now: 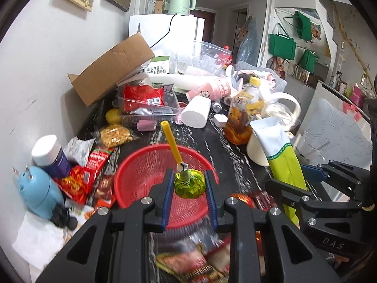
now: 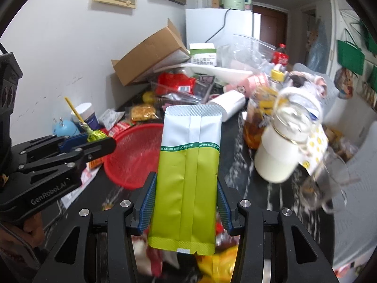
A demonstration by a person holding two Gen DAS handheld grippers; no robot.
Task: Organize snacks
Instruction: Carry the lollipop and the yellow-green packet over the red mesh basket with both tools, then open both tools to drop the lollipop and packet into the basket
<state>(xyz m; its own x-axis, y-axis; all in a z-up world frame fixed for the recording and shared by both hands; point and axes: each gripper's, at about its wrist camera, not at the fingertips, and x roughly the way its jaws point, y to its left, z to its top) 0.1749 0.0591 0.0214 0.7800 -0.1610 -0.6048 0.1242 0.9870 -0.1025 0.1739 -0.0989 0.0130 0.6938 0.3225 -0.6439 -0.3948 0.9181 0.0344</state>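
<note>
My left gripper [image 1: 189, 184] is shut on a lollipop [image 1: 189, 185] with a green-yellow foil head and a yellow stick, held above the near rim of the red mesh basket [image 1: 139, 176]. The same lollipop [image 2: 95, 136] shows in the right wrist view, in the left gripper [image 2: 94, 141]. My right gripper [image 2: 186, 188] is shut on a tall white and lime-green pouch [image 2: 188, 165], upright between the blue pads. That pouch [image 1: 280, 155] and the right gripper [image 1: 304, 176] appear at the right of the left wrist view. Blurred snack packets [image 1: 188, 264] lie below both grippers.
The dark table [image 1: 223, 151] is crowded: a cardboard box [image 1: 110, 70], clear bin with red bag [image 1: 146, 99], paper roll [image 1: 196, 113], juice bottle [image 1: 245, 115], white jar [image 2: 278, 160], blue toy [image 1: 40, 188], dark jar [image 1: 50, 155], red snack packets [image 1: 80, 179]. The wall stands left.
</note>
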